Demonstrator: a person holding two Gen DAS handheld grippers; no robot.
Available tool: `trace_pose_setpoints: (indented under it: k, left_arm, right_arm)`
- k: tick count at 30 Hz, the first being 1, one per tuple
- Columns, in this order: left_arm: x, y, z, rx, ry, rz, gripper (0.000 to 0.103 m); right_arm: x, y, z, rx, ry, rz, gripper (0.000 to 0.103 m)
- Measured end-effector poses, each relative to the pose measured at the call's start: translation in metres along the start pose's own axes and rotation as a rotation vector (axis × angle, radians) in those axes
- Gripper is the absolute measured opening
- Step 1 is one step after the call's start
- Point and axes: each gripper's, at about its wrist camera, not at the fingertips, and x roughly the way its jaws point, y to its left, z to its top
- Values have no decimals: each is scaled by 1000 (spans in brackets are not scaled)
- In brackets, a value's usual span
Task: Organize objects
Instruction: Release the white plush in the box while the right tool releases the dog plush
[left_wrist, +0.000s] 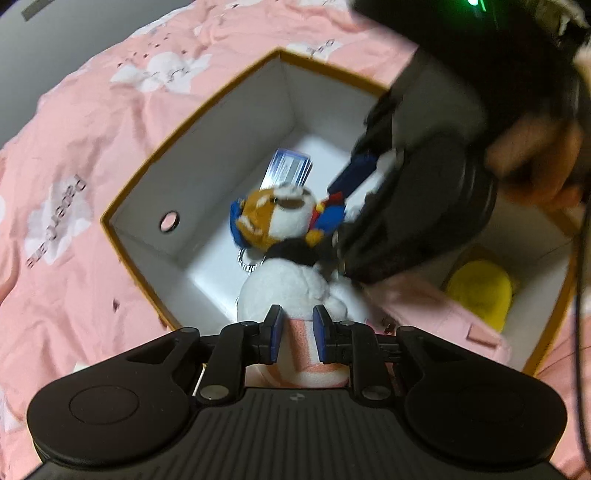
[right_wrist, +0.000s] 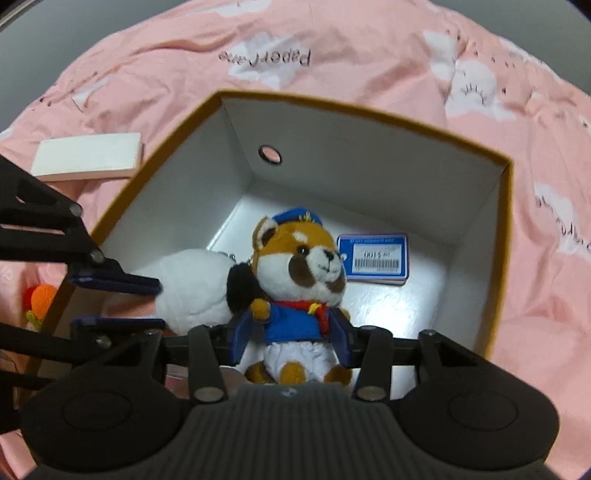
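Note:
An open cardboard box (left_wrist: 192, 122) (right_wrist: 369, 110) with white inside walls lies on a pink bedspread. My right gripper (right_wrist: 291, 332) is shut on a brown-and-white plush dog (right_wrist: 299, 280) in a blue uniform and holds it over the box floor; the dog also shows in the left wrist view (left_wrist: 280, 218). My left gripper (left_wrist: 297, 332) is shut on a white plush toy (left_wrist: 284, 291) with a pink lower part, beside the dog; it also shows in the right wrist view (right_wrist: 192, 288). A blue price card (right_wrist: 373, 258) (left_wrist: 288, 170) lies on the box floor.
A yellow plush thing (left_wrist: 480, 288) sits in a compartment to the right of the box. A white flat pad (right_wrist: 88, 155) lies on the pink bedspread (right_wrist: 332, 55) left of the box. An orange knitted thing (right_wrist: 37, 299) lies outside the box's left wall.

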Motion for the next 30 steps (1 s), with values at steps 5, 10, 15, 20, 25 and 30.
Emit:
trace_pose_setpoints:
  k: [5,10,15,20,25,30]
  left_arm:
    - [3,8,24,86,-24,-8,49]
    - [35,15,44,128,100,-108,57]
    - [65,18,53,155,151,-121,68]
    - [76,12,48,159,150,-126,51]
    - [45,20,44,79,83,-45,46]
    - [21,39,34,-109,-10,13,43]
  right_arm:
    - [0,-4,-6,4,30,2,30]
    - [-11,-5,-13,-11,33,16,27]
    - [-21,-12,-15,2,8,60,24]
    - [-18,-13,-17,-16,0,64,24]
    - [-17,-16,-16,-17,-13,71,25]
    - [-12,-12,-11,-3,-18,69,47]
